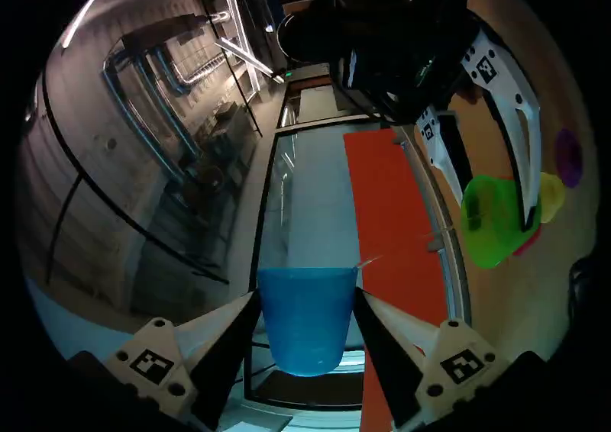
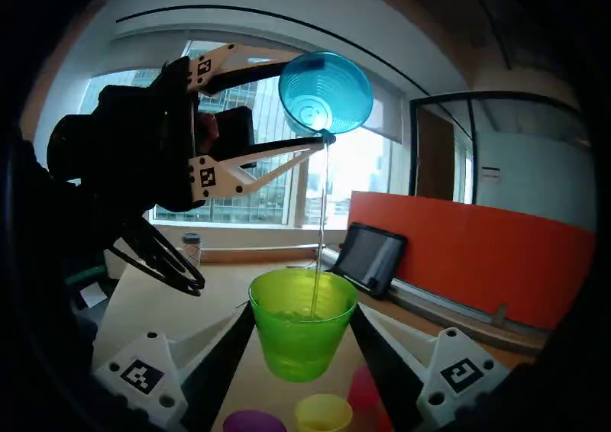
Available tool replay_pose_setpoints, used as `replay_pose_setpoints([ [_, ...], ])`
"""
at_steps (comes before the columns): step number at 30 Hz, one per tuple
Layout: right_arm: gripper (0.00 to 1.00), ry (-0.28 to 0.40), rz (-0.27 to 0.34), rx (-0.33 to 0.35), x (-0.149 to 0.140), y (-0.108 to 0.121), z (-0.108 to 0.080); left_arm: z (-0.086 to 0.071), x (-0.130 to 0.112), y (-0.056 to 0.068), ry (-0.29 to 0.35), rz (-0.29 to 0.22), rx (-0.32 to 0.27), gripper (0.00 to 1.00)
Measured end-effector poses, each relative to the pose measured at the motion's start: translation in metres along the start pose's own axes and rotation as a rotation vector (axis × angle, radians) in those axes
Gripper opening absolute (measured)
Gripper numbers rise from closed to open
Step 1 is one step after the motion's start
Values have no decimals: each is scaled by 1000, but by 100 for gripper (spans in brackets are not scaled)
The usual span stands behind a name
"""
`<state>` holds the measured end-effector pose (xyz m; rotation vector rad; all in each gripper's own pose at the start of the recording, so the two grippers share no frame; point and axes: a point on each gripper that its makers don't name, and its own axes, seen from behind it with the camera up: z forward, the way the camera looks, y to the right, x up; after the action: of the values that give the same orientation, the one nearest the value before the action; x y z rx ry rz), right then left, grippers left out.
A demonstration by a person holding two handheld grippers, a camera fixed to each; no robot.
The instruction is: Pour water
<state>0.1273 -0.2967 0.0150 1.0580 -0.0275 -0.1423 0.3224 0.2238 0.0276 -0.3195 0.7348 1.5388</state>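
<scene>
Plainly, the left gripper (image 1: 306,298) clamps the blue cup (image 1: 307,333) tipped over the green cup (image 2: 303,333), which the right gripper (image 2: 303,311) clamps upright to catch the water (image 2: 321,218).

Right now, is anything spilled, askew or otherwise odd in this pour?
Nothing stands out. The blue cup in the left claw is tipped, and its thin stream lands inside the green cup held by the right claw.

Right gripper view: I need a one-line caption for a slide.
Left tool tips the blue cup, pouring a thin water stream into the green cup held by the right tool.
</scene>
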Motion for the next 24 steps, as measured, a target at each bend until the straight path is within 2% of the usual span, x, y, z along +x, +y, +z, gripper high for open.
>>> replay_pose_setpoints([
  [6, 89, 1, 2, -3, -1, 0, -1, 1, 1, -2, 2, 46, 10, 85],
  [12, 89, 3, 5, -4, -1, 1, 0, 2, 5, -1, 10, 60, 14, 85],
  [18, 90, 4, 4, -6, -1, 1, 0, 2, 6, -3, 16, 53, 16, 85],
  [24, 90, 6, 5, -9, -1, 2, 0, 1, 5, -1, 15, 7, 13, 84],
])
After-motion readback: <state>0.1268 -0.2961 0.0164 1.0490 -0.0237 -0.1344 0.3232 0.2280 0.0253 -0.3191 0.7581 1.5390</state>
